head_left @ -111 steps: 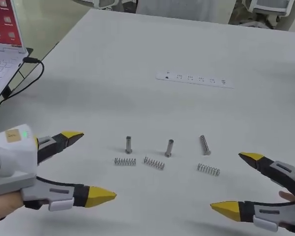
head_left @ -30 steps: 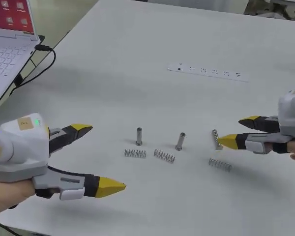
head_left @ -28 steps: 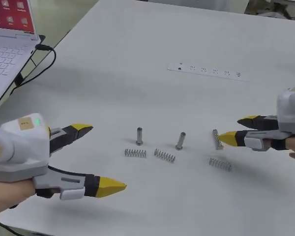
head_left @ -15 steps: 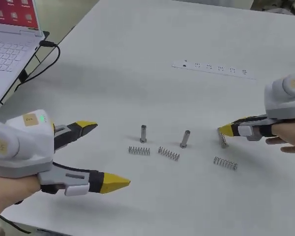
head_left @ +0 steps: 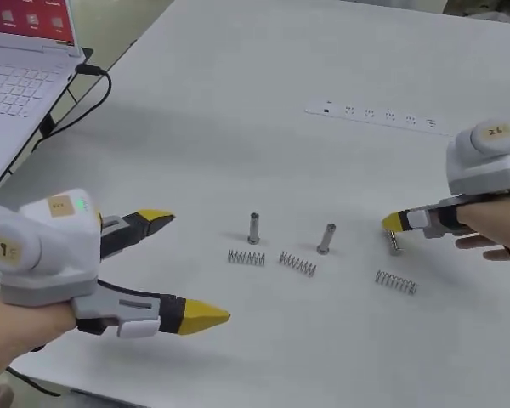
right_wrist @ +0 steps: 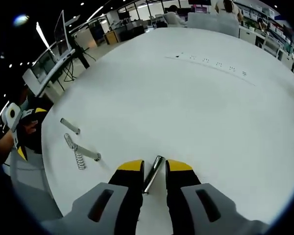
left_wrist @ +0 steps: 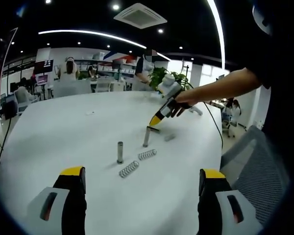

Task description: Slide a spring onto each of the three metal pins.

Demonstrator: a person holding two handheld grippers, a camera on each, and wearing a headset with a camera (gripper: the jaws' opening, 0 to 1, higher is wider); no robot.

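Right pin (head_left: 393,244) stands tilted at the right end of the row, now between the tips of the right gripper (head_left: 392,223). A second ago those tips were spread, to its right. In the right gripper view the pin (right_wrist: 152,174) sits in a narrow gap between both tips of that gripper (right_wrist: 154,166); whether they clamp it, cannot tell. Left pin (head_left: 254,228) and middle pin (head_left: 326,239) are bare. Springs (head_left: 246,257) lie just near of the pins on the table (head_left: 238,102). Left gripper (head_left: 187,268) is unchanged at near left, jaws wide apart.
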